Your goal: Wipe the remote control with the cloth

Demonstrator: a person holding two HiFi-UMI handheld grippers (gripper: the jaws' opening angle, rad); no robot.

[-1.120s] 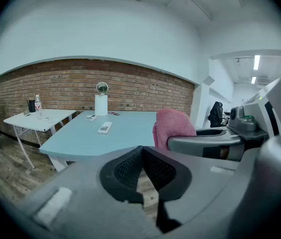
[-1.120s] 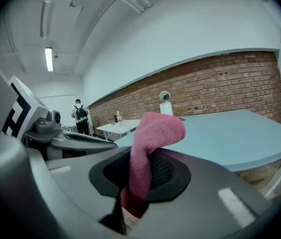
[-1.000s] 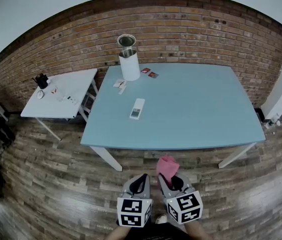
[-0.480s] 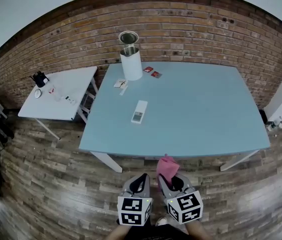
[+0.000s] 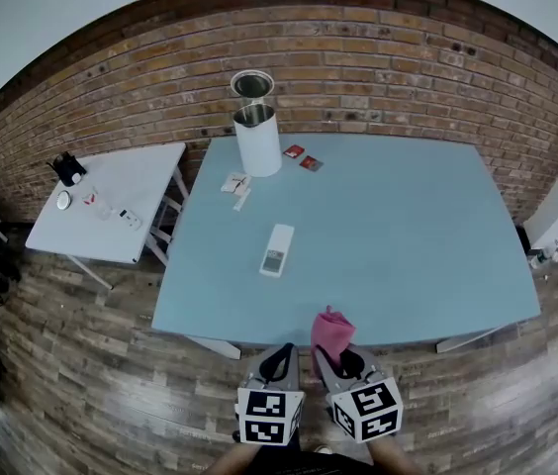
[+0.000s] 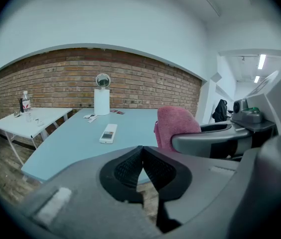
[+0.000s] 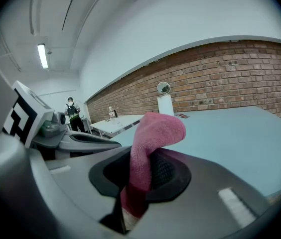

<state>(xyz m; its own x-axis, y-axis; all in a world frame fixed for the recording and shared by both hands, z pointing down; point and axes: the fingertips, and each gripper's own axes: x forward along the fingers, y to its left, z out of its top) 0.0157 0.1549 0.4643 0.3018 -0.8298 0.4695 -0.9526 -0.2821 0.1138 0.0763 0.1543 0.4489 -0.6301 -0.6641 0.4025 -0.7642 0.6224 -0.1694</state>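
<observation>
A white remote control (image 5: 277,249) lies on the blue table (image 5: 398,236), left of its middle; it also shows in the left gripper view as the remote control (image 6: 108,133). My right gripper (image 5: 325,352) is shut on a pink cloth (image 5: 331,329), which sticks up from its jaws over the table's near edge; the cloth (image 7: 150,143) fills the jaws in the right gripper view. My left gripper (image 5: 281,354) hangs beside it, shut with nothing between its pads. Both grippers are at the near edge, well short of the remote.
A white cylinder with a round mirror (image 5: 256,127) stands at the table's far left. Small cards (image 5: 302,157) and papers (image 5: 236,184) lie near it. A white side table (image 5: 106,201) with small items stands to the left. A brick wall runs behind. A person stands far off in the right gripper view.
Both grippers and the view have advanced toward the blue table; the cloth now overlaps the table's near edge. Jaws unchanged.
</observation>
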